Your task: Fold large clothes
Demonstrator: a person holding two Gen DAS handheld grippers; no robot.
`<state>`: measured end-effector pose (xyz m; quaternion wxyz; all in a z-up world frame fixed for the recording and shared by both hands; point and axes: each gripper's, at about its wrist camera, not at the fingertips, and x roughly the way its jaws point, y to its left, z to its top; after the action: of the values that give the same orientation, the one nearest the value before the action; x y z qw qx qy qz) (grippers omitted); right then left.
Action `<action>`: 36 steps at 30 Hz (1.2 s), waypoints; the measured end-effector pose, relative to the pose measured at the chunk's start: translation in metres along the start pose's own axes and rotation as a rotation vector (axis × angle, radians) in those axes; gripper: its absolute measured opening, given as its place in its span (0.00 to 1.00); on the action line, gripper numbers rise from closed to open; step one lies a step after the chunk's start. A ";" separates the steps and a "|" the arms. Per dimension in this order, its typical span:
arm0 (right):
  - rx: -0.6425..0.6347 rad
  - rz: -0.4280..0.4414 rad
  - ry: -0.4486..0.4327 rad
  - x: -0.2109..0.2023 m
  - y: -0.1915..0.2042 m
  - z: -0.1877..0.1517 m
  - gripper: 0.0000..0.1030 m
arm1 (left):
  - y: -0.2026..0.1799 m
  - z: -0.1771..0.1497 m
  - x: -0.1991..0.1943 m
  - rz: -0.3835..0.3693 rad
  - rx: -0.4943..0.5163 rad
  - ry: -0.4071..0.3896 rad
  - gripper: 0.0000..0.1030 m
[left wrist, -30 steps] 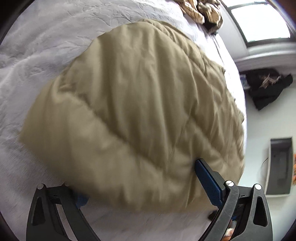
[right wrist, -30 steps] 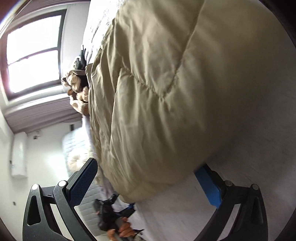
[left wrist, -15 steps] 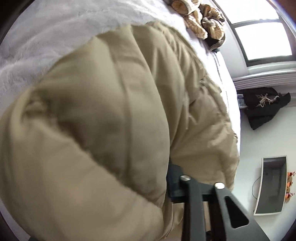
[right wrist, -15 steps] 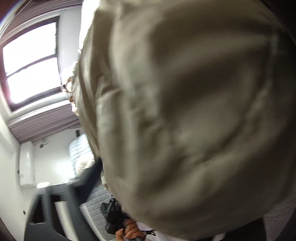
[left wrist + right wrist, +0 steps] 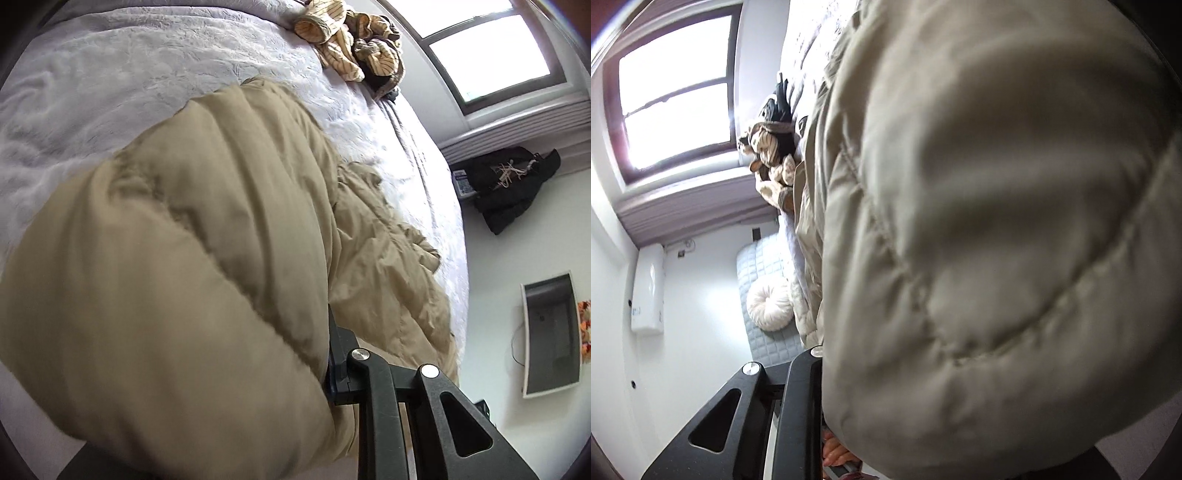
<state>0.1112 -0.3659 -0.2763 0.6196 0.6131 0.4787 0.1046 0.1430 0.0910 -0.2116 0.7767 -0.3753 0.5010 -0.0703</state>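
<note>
Now both our tongs, left [image 5: 328, 369] and right [image 5: 820, 373], have just closed on the coat [image 5: 192, 258], so we can lift and fold it.

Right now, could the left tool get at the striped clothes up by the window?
Probably not. The left tool is clamped on the tan coat, and the striped clothes lie across the bed, beyond the coat.

A bed with a white textured cover [image 5: 129, 74] carries a tan quilted coat [image 5: 221, 221] across its near part; a striped tan garment [image 5: 347, 40] lies crumpled at the far right.
</note>
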 end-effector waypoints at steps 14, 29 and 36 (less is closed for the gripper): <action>0.063 -0.069 0.057 -0.073 -0.048 -0.111 0.23 | 0.076 -0.095 -0.079 0.032 0.058 0.250 0.24; 0.082 -0.312 0.064 -0.090 -0.050 -0.116 0.53 | 0.091 -0.104 -0.098 0.279 0.156 0.343 0.49; -0.093 -0.449 0.127 -0.090 -0.002 -0.127 0.65 | 0.076 -0.101 -0.136 0.337 0.295 0.334 0.49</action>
<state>-0.0280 -0.3469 -0.2095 0.6236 0.4541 0.6358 0.0244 -0.0272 0.1590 -0.1842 0.7304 -0.1525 0.6618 -0.0731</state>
